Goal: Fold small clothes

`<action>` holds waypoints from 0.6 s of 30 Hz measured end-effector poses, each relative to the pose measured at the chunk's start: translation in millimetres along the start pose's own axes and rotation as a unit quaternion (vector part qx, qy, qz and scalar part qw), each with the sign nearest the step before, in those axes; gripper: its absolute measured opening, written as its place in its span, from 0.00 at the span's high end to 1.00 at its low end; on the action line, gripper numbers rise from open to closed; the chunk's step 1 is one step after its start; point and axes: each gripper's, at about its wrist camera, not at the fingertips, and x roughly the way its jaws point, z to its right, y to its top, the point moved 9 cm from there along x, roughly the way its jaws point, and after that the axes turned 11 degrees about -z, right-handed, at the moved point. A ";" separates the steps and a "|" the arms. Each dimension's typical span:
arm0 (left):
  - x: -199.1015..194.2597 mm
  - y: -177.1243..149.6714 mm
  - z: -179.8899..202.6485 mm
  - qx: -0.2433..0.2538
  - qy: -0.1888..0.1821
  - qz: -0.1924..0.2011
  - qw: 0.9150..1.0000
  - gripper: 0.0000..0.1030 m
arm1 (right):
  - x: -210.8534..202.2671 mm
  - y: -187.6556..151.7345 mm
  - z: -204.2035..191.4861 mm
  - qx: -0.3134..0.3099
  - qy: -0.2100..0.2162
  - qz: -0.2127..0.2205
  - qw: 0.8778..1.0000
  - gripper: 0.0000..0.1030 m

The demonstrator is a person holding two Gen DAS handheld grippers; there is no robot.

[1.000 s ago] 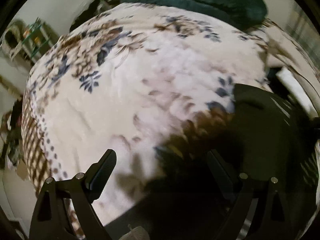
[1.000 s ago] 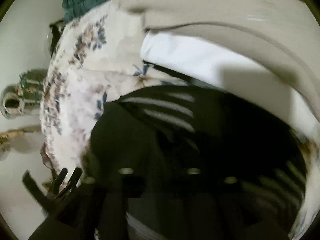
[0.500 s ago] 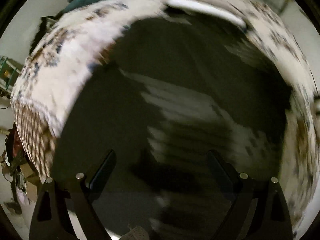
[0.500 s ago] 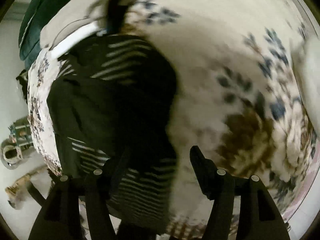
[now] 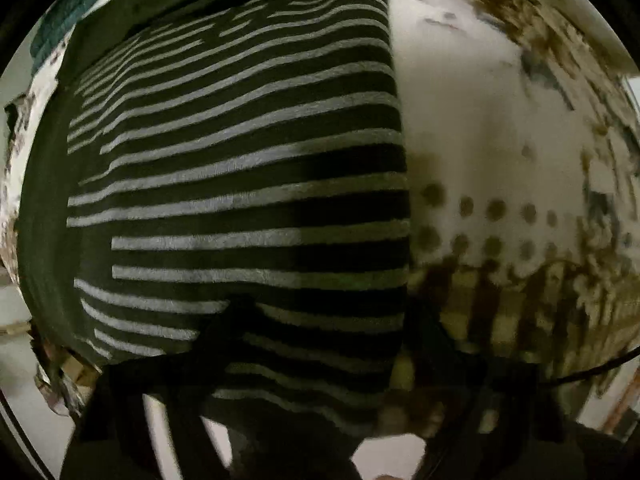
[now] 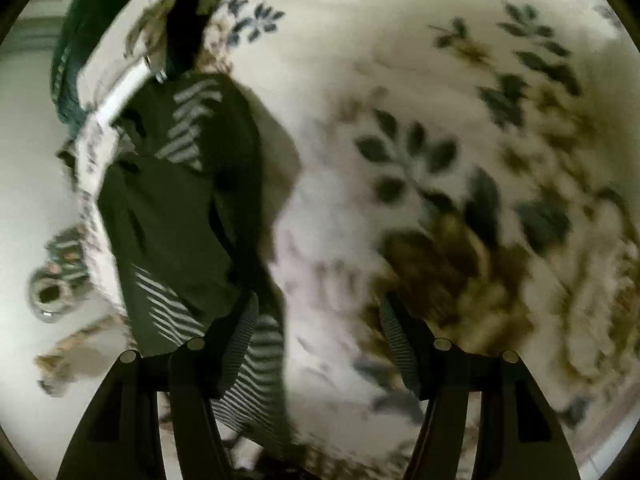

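Cream bedding with a blue and brown leaf print (image 6: 420, 168) fills both my views, a blanket spread over a bed, with a dotted and checked border band running along its edge in the left wrist view.

On it lies the striped garment (image 5: 240, 184), dark with pale grey stripes, flat along the blanket's left side near that border edge. In my left wrist view its long axis runs from the near edge up toward the far end of the bed, the stripes crossing it; its right side is a straight fold line with bare blanket beside it. In my right wrist view the same garment shows as a narrow dark strip at the left, and the whole right of the blanket is open for moving.

A dark green cushion (image 6: 76, 52) sits at the far end of the bed; only the right view shows it clearly, along with clutter on the pale floor past the left edge.

My left gripper (image 5: 324, 320) is blurred; its jaws have just been closing, straddling the garment's near right edge, and I cannot tell whether they pinch it. My right gripper (image 6: 316, 320) stands partly open, its left finger over the garment's lower end, holding nothing.
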 end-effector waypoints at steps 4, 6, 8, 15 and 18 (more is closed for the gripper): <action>-24.4 5.2 -5.4 -0.013 -0.012 0.035 0.999 0.96 | 13.1 47.1 -13.9 0.011 0.067 0.003 0.998 0.37; -37.9 3.3 -13.4 -0.028 -0.024 0.045 0.998 0.96 | 22.8 66.3 -15.6 0.028 0.088 -0.002 0.996 0.37; -53.2 1.2 -25.1 -0.039 -0.031 0.056 0.997 0.96 | 35.9 82.7 -17.0 0.049 0.108 -0.012 0.993 0.37; -96.6 -2.7 -54.6 -0.069 -0.061 0.089 0.992 0.96 | 71.0 92.3 -48.4 0.039 0.123 -0.064 0.990 0.93; -110.3 -9.6 -68.0 -0.082 -0.074 0.103 0.989 0.96 | 67.3 92.4 -66.2 0.023 0.095 -0.047 0.994 0.97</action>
